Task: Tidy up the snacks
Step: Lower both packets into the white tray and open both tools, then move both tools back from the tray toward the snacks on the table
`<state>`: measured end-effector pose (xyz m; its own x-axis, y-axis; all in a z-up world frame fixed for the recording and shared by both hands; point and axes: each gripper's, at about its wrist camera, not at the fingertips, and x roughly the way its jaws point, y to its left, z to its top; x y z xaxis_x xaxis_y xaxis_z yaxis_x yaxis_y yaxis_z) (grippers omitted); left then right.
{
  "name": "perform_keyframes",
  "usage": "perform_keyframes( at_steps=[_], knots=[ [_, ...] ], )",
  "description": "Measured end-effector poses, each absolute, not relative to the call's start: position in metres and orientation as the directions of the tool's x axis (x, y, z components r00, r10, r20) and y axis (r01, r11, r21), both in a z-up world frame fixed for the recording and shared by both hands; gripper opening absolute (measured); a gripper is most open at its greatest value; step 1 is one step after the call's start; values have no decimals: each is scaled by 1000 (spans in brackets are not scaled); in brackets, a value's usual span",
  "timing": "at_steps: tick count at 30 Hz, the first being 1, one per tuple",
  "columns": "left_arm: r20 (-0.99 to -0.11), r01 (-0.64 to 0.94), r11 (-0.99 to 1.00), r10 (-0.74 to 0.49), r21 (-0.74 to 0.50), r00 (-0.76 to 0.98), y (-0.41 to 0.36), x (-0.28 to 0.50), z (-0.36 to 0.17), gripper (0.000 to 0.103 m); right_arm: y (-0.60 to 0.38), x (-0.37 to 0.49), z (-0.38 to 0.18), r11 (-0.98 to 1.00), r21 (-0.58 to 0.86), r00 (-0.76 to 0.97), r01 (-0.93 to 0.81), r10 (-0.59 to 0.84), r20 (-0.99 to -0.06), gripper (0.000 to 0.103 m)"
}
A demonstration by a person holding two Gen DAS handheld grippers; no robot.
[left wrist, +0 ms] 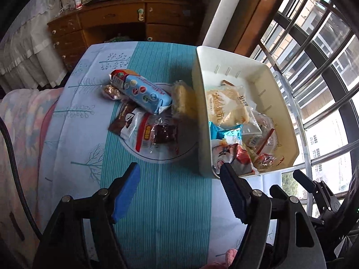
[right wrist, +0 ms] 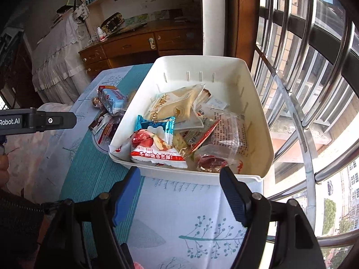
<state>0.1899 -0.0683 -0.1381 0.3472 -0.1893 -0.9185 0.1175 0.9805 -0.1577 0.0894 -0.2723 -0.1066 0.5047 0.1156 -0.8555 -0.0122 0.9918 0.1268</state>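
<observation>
A white plastic bin (left wrist: 200, 112) stands on the right of the table, by the window. It holds several packets, among them a pale bread pack (left wrist: 226, 105) and a teal sachet (left wrist: 224, 131). Left of it lies a loose pile: a blue packet (left wrist: 145, 94), a yellow pack (left wrist: 182, 98), a white-and-red pack (left wrist: 136, 130) and a dark red one (left wrist: 165, 133). My left gripper (left wrist: 179, 168) hangs open and empty over the cloth, in front of the pile. My right gripper (right wrist: 180, 171) is open and empty just before the bin's near rim (right wrist: 202, 176), where an apple-print packet (right wrist: 157, 148) lies.
The table wears a teal striped cloth with tree prints (left wrist: 161, 201). A metal window grille (right wrist: 303, 89) runs close along the bin's right side. A wooden dresser (left wrist: 125, 22) stands behind the table. A black bar marked Robot.AI (right wrist: 38, 121) juts in from the left of the right wrist view.
</observation>
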Motion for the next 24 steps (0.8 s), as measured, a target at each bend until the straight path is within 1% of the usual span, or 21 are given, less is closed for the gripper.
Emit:
perform_keyframes(
  at_steps=[1,7,10,24],
  knots=[
    [-920,106,982,-185,-158,346,-62,190,-139,76,-270,90,-107,991,130,503,-13,119,-856,74],
    [-923,75,983,-184,-169,339,-35,198,-143,78,-257,91,-106,988,155,502,-9,139,-854,74],
    [-922,76,982,-190,-174,336,-24,204,-143,80,-249,92,-104,989,149,503,2,128,-855,74],
    [-925,177,964,-242,-197,293,29,239,-136,82,-188,108,-90,984,168,549,62,107,-829,74]
  ],
)
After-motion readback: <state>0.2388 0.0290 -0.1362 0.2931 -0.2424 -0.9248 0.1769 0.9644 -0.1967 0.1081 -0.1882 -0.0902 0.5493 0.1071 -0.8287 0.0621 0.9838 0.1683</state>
